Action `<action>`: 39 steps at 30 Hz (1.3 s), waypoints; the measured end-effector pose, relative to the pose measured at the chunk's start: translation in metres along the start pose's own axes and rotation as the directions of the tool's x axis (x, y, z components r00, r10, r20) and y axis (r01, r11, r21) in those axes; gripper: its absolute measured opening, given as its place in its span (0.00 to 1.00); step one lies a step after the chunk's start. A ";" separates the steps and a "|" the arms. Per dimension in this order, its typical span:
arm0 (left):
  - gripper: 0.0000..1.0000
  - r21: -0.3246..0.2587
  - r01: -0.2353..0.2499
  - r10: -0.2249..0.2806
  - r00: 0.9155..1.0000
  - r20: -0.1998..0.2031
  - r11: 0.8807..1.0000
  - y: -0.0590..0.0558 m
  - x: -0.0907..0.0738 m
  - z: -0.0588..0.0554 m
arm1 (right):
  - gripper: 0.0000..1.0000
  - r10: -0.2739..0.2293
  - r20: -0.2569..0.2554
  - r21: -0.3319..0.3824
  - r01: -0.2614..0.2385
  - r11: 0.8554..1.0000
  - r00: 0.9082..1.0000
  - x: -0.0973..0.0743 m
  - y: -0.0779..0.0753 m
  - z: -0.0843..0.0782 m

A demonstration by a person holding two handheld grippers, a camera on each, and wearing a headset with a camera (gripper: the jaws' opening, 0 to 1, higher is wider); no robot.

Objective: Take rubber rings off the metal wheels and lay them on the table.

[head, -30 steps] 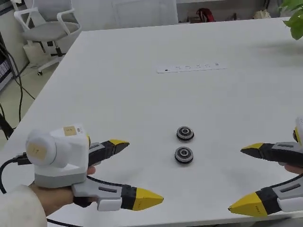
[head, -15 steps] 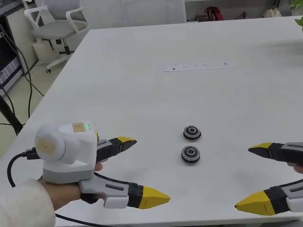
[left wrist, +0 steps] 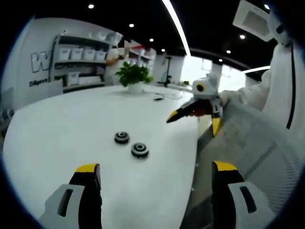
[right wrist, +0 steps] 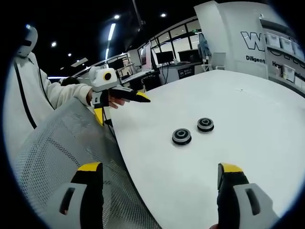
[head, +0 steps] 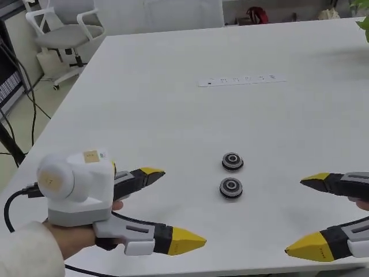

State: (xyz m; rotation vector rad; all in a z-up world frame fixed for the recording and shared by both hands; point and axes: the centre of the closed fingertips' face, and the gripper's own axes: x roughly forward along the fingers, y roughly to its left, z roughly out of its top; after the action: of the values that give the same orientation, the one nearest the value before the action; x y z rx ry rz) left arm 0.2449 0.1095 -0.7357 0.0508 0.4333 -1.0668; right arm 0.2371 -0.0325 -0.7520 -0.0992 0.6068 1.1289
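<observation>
Two small metal wheels with black rubber rings lie flat on the white table, a far wheel [head: 232, 162] and a near wheel [head: 230, 187]. They show in the left gripper view as the far wheel [left wrist: 122, 138] and the near wheel [left wrist: 139, 150], and in the right gripper view as the near wheel [right wrist: 181, 136] and the far wheel [right wrist: 205, 125]. My left gripper [head: 173, 206] is open at the near left edge, well left of the wheels. My right gripper [head: 308, 214] is open at the near right, its jaws empty.
A flush power strip [head: 242, 80] sits in the table [head: 161, 104] farther back. An office chair [head: 60, 26] stands beyond the far left corner. A potted plant [left wrist: 134, 76] sits at the table's far end. A mesh chair back [right wrist: 62, 152] is close to me.
The head camera has shifted slightly. Both grippers stay open in much the same places, and the wheels have not moved.
</observation>
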 end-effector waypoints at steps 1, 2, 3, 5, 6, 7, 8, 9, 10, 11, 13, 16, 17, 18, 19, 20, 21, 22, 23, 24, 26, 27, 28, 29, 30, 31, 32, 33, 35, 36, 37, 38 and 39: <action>0.98 -0.001 0.001 -0.001 1.000 0.001 1.000 0.000 0.000 0.000 | 0.97 0.000 0.000 0.000 0.000 1.000 1.000 0.000 0.000 0.000; 0.98 -0.004 0.001 -0.001 1.000 0.001 1.000 0.000 0.000 0.000 | 0.97 -0.001 -0.002 0.000 0.001 1.000 1.000 0.000 0.000 0.000; 0.98 -0.005 0.001 -0.001 1.000 0.002 1.000 0.000 0.000 0.000 | 0.97 -0.001 -0.001 0.000 0.001 1.000 1.000 0.000 0.000 0.000; 0.98 -0.005 0.001 -0.001 1.000 0.006 1.000 0.000 -0.001 0.001 | 0.97 -0.001 0.000 0.001 0.001 1.000 1.000 0.000 0.000 0.000; 0.98 -0.006 -0.001 0.001 1.000 0.010 1.000 0.000 -0.001 0.002 | 0.97 -0.002 0.000 0.001 0.002 1.000 1.000 0.000 -0.001 0.000; 0.98 -0.008 -0.001 0.001 1.000 0.012 1.000 0.001 -0.001 0.002 | 0.97 -0.003 0.000 0.001 0.003 1.000 1.000 0.000 -0.001 0.000; 0.98 -0.010 -0.002 0.002 1.000 0.015 1.000 0.001 -0.002 0.002 | 0.97 -0.003 0.000 0.002 0.003 1.000 1.000 0.000 -0.001 0.000; 0.98 -0.014 -0.002 0.002 1.000 0.019 1.000 0.001 -0.002 0.003 | 0.97 -0.003 0.000 0.003 0.003 1.000 1.000 0.000 -0.001 0.000; 0.98 -0.014 -0.002 0.002 1.000 0.020 1.000 0.001 -0.002 0.003 | 0.96 -0.005 -0.001 0.002 0.005 1.000 1.000 -0.001 -0.001 0.000; 0.98 -0.014 -0.002 0.002 1.000 0.021 1.000 0.001 -0.002 0.003 | 0.96 -0.005 -0.001 0.002 0.005 1.000 1.000 -0.001 -0.001 0.000; 0.98 -0.015 -0.001 0.001 1.000 0.024 1.000 0.001 -0.002 0.004 | 0.96 -0.007 0.001 0.002 0.007 1.000 1.000 -0.001 -0.001 0.000; 0.98 -0.013 0.002 -0.002 1.000 0.026 1.000 0.000 -0.002 0.005 | 0.96 -0.010 0.004 0.007 0.010 1.000 1.000 -0.002 -0.002 0.000; 0.98 -0.011 0.003 -0.003 1.000 0.026 1.000 0.000 -0.002 0.005 | 0.96 -0.011 0.006 0.008 0.011 1.000 1.000 -0.003 -0.003 0.000; 0.98 -0.009 0.005 -0.005 1.000 0.024 1.000 0.000 -0.002 0.005 | 0.96 -0.011 0.006 0.009 0.011 1.000 1.000 -0.003 -0.003 0.000; 0.98 -0.006 0.006 -0.006 1.000 0.022 1.000 -0.001 -0.003 0.005 | 0.96 -0.012 0.008 0.010 0.012 1.000 1.000 -0.003 -0.003 0.000; 0.98 -0.003 0.006 -0.006 1.000 0.018 1.000 0.000 -0.003 0.005 | 0.96 -0.012 0.009 0.012 0.011 1.000 1.000 -0.003 -0.003 0.000; 0.98 0.000 0.007 -0.007 1.000 0.017 1.000 0.000 -0.004 0.005 | 0.96 -0.011 0.009 0.012 0.011 1.000 1.000 -0.004 -0.004 0.000; 0.98 0.004 0.007 -0.007 1.000 0.016 1.000 0.000 -0.006 0.006 | 0.96 -0.010 0.009 0.014 0.010 1.000 1.000 -0.004 -0.004 0.000; 0.98 0.005 0.006 -0.006 1.000 0.016 1.000 0.000 -0.007 0.006 | 0.96 -0.009 0.008 0.016 0.008 1.000 1.000 -0.005 -0.004 0.000; 0.98 0.006 0.005 -0.005 1.000 0.015 1.000 0.000 -0.008 0.007 | 0.96 -0.008 0.007 0.017 0.008 1.000 1.000 -0.005 -0.004 0.000; 0.98 0.013 0.004 -0.004 1.000 0.013 1.000 0.000 -0.009 0.009 | 0.95 -0.008 0.007 0.015 0.008 1.000 1.000 -0.007 -0.005 0.001; 0.98 0.016 0.005 -0.005 1.000 0.012 1.000 0.000 -0.011 0.010 | 0.95 -0.008 0.011 0.013 0.008 1.000 1.000 -0.008 -0.006 0.002; 0.98 0.020 0.006 -0.006 1.000 0.010 1.000 0.000 -0.011 0.011 | 0.95 -0.007 0.014 0.012 0.007 1.000 1.000 -0.010 -0.006 0.004; 0.98 0.030 0.006 -0.006 1.000 0.003 1.000 0.001 -0.012 0.012 | 0.95 -0.007 0.016 0.011 0.006 1.000 1.000 -0.011 -0.007 0.006; 0.98 0.034 0.007 -0.007 1.000 -0.001 0.999 0.001 -0.013 0.012 | 0.94 -0.006 0.018 0.009 0.006 1.000 1.000 -0.012 -0.007 0.008; 0.98 0.041 0.010 -0.010 1.000 -0.004 0.999 0.001 -0.013 0.014 | 0.94 -0.006 0.019 0.002 0.006 1.000 1.000 -0.013 -0.008 0.011; 0.98 0.044 0.011 -0.011 1.000 -0.006 0.999 0.001 -0.014 0.015 | 0.94 -0.006 0.020 -0.002 0.006 1.000 1.000 -0.014 -0.009 0.013; 0.98 0.053 0.010 -0.010 1.000 -0.012 0.999 0.003 -0.016 0.018 | 0.93 -0.006 0.021 -0.010 0.007 1.000 1.000 -0.016 -0.010 0.016; 0.98 0.069 0.006 -0.005 1.000 -0.018 0.998 0.005 -0.018 0.021 | 0.94 -0.009 0.023 -0.022 0.009 1.000 1.000 -0.018 -0.013 0.021; 0.98 0.080 0.004 -0.002 1.000 -0.017 0.997 0.006 -0.019 0.025 | 0.94 -0.009 0.026 -0.027 0.010 1.000 1.000 -0.019 -0.014 0.023; 0.98 0.086 0.003 -0.001 1.000 -0.015 0.996 0.007 -0.020 0.028 | 0.94 -0.010 0.029 -0.031 0.011 0.999 1.000 -0.020 -0.015 0.026; 0.98 0.092 0.001 0.000 1.000 -0.010 0.996 0.008 -0.021 0.033 | 0.94 -0.010 0.034 -0.038 0.011 0.999 0.999 -0.021 -0.016 0.030; 0.98 0.096 0.002 -0.001 1.000 -0.006 0.995 0.009 -0.021 0.036 | 0.94 -0.010 0.038 -0.043 0.011 0.999 0.999 -0.022 -0.017 0.033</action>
State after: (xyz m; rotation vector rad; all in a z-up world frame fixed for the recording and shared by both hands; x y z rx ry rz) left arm 0.2550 0.1227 -0.6963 0.1390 0.3875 -1.0889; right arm 0.2587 -0.0457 -0.7176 -0.1176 0.5477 1.1314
